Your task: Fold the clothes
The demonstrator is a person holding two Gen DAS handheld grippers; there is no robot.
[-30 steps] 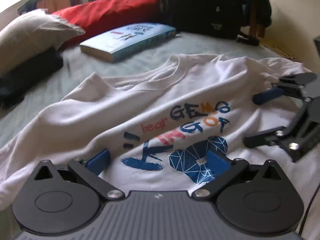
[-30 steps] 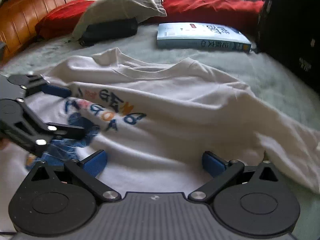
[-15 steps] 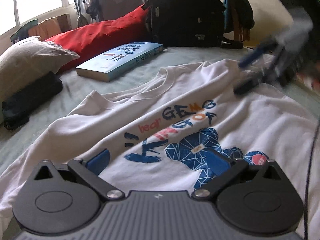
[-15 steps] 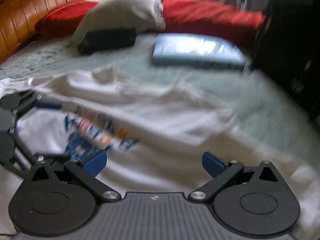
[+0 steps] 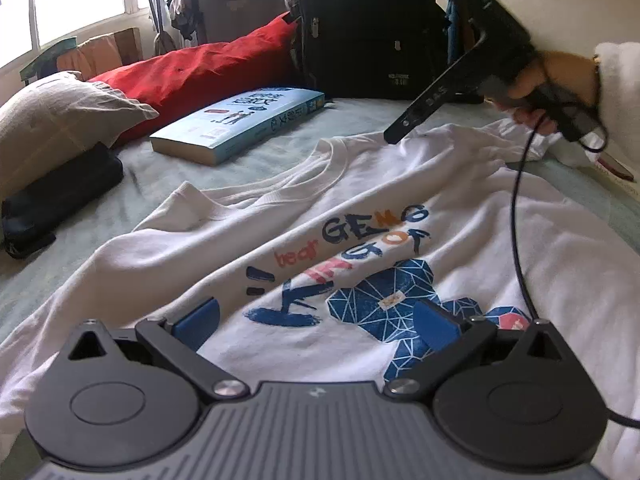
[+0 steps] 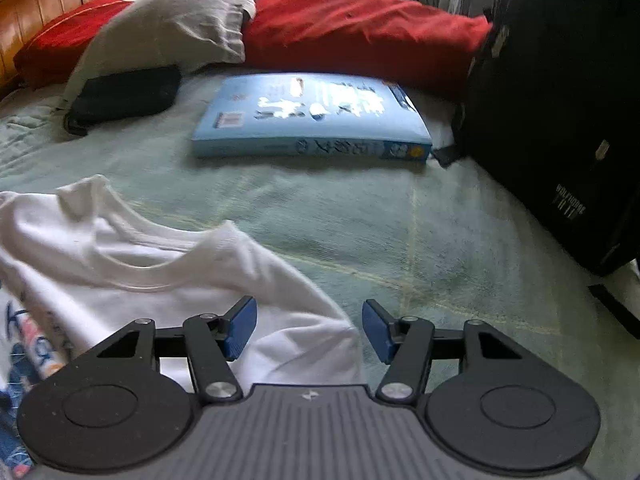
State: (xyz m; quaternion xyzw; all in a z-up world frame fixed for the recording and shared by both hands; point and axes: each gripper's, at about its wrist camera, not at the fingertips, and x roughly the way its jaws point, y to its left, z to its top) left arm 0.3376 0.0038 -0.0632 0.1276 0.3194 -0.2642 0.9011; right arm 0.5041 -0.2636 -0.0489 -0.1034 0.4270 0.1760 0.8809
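Right gripper (image 6: 309, 328) has been carried from the chest print to the white T-shirt (image 5: 360, 200)'s shoulder edge, now between its closing, empty jaws; left gripper (image 5: 316, 320), wide open above the print, holds nothing; both layers should be pinched.

T-shirt (image 5: 400, 208) flat on bed (image 6: 400, 240), book (image 6: 312, 116) behind it, before pillows (image 6: 352, 28)

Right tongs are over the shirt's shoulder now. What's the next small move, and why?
Probably lower the right tongs and let them finish closing on the T-shirt shoulder edge. The pads straddle that edge without pinching it, and the shirt lies unfolded on the bed.
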